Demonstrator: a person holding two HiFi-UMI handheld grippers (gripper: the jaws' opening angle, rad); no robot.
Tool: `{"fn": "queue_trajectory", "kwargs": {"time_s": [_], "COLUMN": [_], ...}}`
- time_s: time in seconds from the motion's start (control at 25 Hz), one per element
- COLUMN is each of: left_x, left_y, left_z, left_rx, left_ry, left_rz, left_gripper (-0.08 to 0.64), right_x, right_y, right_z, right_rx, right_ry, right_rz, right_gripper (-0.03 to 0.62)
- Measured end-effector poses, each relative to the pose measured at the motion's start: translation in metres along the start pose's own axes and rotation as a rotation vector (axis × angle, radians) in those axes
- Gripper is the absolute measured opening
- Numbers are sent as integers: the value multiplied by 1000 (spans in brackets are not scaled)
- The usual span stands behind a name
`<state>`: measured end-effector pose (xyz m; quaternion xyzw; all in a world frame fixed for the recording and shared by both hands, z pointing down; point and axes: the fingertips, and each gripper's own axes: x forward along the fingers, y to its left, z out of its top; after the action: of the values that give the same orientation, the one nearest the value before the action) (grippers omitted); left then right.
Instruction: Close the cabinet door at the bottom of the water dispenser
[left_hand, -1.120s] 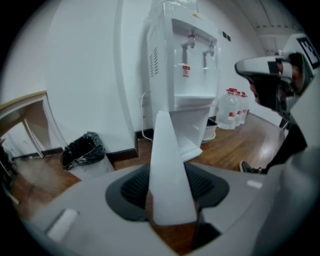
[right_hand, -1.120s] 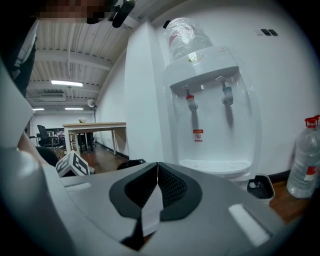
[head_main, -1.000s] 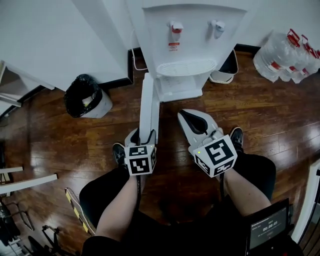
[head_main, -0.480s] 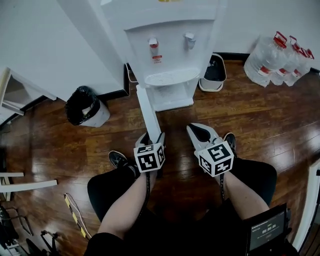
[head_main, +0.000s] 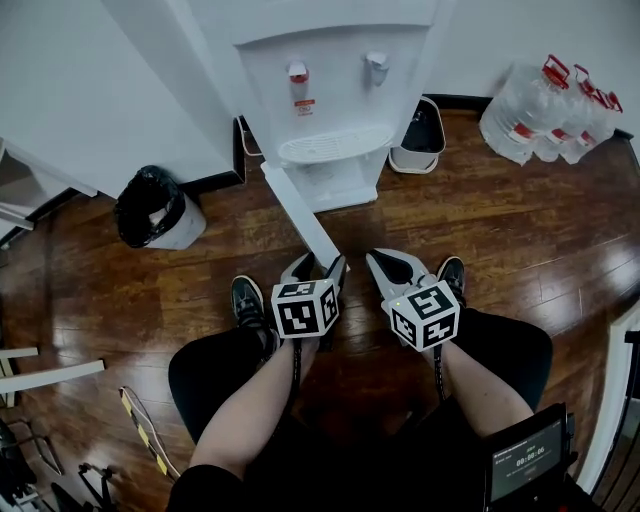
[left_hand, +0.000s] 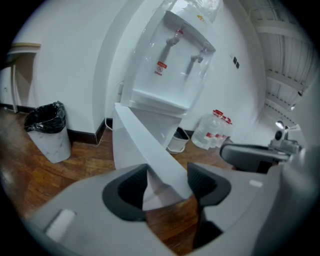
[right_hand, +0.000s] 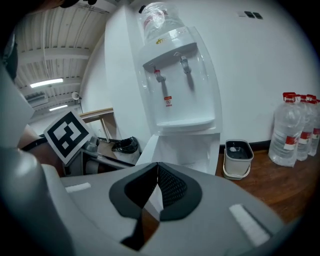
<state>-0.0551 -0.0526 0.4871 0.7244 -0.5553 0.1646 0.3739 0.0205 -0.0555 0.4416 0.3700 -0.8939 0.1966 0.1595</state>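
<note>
The white water dispenser stands against the wall, and its bottom cabinet door swings out toward me at a slant. My left gripper is at the door's free edge, which lies between its jaws. Those jaws have just been opening and are open, with a gap beside the left pad. In the left gripper view the door runs from the pads back to the cabinet. My right gripper hovers just right of the left one, shut and empty, pointing at the dispenser.
A bin with a black bag stands left of the dispenser. A small white bin sits at its right, with large water bottles further right. My shoes rest on the wooden floor below the grippers. A screen is at bottom right.
The door's free edge has swung rightward, from pointing straight at me to a slant. My left gripper moved right with it. My right gripper drew in closer beside the left.
</note>
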Motion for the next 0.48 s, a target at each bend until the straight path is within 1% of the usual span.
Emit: {"fn": "queue_trajectory", "kwargs": {"time_s": [0.16,0.28,0.36,0.4,0.48], "left_x": [9,18,24,27,32], "left_y": [-11,-19,-25,-27,-33], "left_z": [5,10,12,13,14], "left_rx": [19,48,76,87,99], "left_ry": [18,21,24,28,43], "left_rz": [-67,-126,-169,-187,-212], "left_gripper": [236,228,227,224,219], "right_x": [5,8,9,10,12], "right_y": [-7,-20,-27,-29,-31], "right_z": [-3,-2,-5,-8,-17], "right_rx": [60,125,146,148,144], "right_ry": [22,33,48,61,105], "right_rz": [11,-24,-44,-48,-38], "right_gripper": [5,6,11,19,67]}}
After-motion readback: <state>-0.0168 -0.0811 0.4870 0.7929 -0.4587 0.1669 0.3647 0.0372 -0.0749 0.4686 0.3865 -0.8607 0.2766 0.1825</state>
